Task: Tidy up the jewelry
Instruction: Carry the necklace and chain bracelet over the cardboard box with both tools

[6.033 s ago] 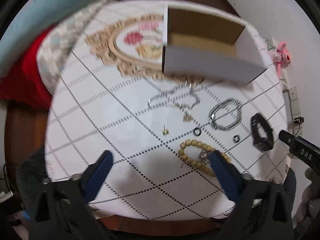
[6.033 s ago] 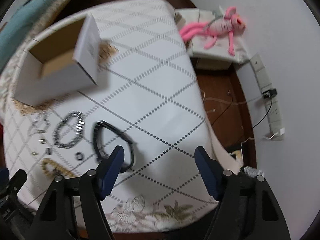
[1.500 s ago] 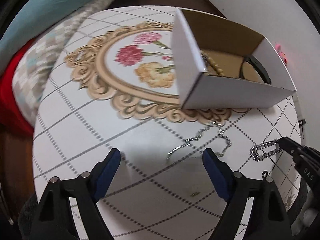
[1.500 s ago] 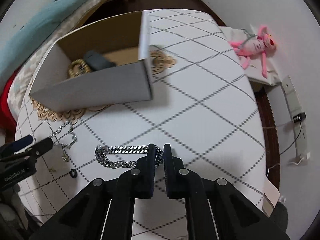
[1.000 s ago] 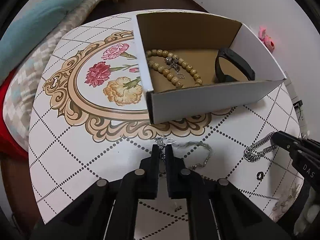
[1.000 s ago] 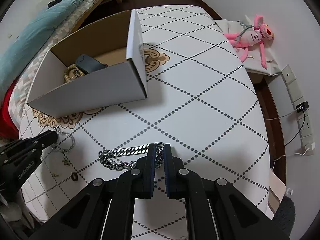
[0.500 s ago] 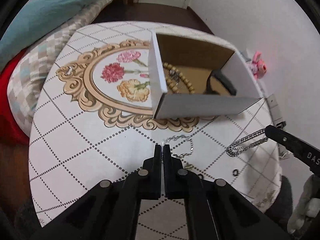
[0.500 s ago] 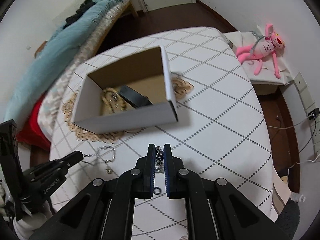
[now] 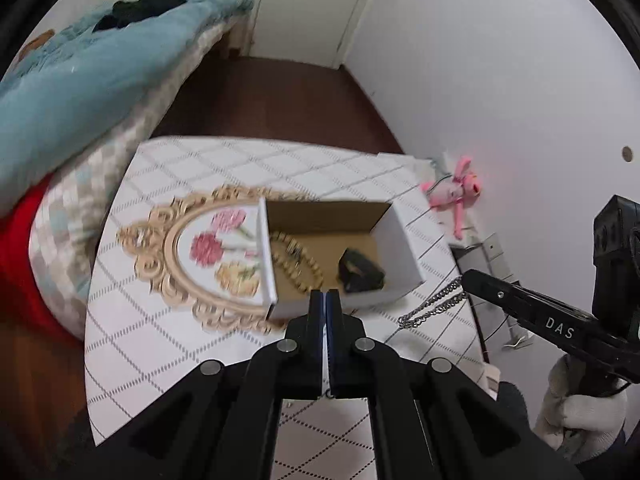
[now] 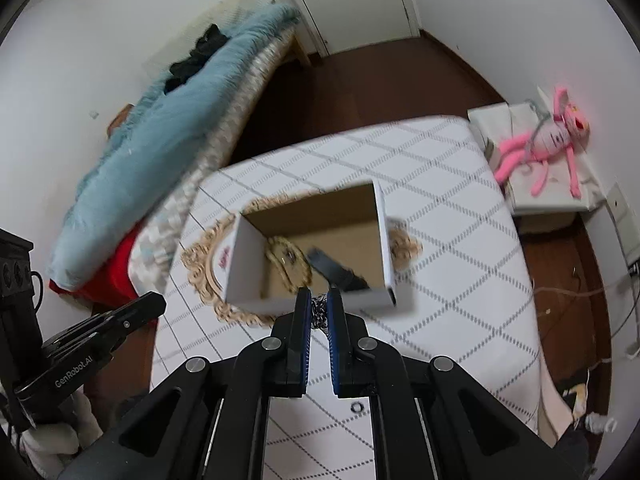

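Table: white cloth (image 10: 460,216) with dotted diamond lines and a gold flower frame; brown wood floor around it
Box (image 9: 404,248): white cardboard, open top; wooden bead bracelet (image 9: 296,260) and black band (image 9: 362,274) inside
My right claw (image 10: 319,312): squeezed on the shiny silver chain (image 9: 430,306)
My left claw (image 9: 325,300): pressed together; I cannot tell what it holds

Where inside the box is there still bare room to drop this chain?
The cardboard box is crowded along its left and near side: the beaded bracelet and black band lie there. The far floor, bordered by the back wall and right wall, is bare. The right gripper holds the silver chain.
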A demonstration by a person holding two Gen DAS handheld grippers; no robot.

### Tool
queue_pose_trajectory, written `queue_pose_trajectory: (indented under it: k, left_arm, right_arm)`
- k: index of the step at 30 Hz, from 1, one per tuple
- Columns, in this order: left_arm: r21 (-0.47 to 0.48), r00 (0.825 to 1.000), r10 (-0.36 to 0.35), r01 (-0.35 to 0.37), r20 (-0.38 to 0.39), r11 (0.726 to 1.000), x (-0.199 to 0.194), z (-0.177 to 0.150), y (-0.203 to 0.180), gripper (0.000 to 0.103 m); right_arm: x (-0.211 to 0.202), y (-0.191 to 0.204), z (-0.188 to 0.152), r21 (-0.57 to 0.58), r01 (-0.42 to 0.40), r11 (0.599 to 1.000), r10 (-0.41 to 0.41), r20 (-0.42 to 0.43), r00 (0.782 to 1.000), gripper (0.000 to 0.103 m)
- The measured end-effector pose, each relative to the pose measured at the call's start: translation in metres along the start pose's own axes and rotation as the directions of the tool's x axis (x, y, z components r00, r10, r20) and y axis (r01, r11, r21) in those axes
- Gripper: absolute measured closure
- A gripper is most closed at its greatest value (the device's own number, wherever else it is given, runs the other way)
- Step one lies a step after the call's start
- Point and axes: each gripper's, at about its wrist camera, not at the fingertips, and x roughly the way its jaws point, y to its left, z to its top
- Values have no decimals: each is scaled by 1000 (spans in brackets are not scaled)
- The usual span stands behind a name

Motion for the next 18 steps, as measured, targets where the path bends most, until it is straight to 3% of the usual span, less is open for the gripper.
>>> queue_pose_trajectory:
  k: [4,5,6,8,11,14,16,18]
  left_arm:
    - [-33,998,0,-2,-64,999,21,-4,11,97]
    - [-54,996,-4,0,-86,999,29,-8,16,88]
    - [-82,993,0,-10,-120,997,43,-16,24,71]
    - [-127,987,2,-22,-160,992,66,-31,37,61]
    - [-142,972,2,-36,-233,989,95,-52,45,61]
    - [-96,953,40,-72,-300,993,123,-70,43,61]
    - [-34,962,84,-96,-261,995,124,-73,35,60]
    - [36,953,147,-143,-266,989,129,-75,25,63]
  right_arm:
    - [1,4,4,-12,0,1000,0,4,1000,95]
    - [5,1,1,-4,-3,1000,3,-6,1000,95]
    - [8,-2,-2,4,-1,1000,1,-14,1000,95]
    - [15,-9,-11,22,4,1000,-4,-30,1000,95]
    - [31,-23,-28,59,26,998,-22,-70,997,95]
    - [47,-40,-48,99,51,994,-39,-115,993,95]
    - [54,-48,-57,117,66,991,-50,-134,990,95]
    - [59,-56,-63,134,73,988,-53,-148,988,95]
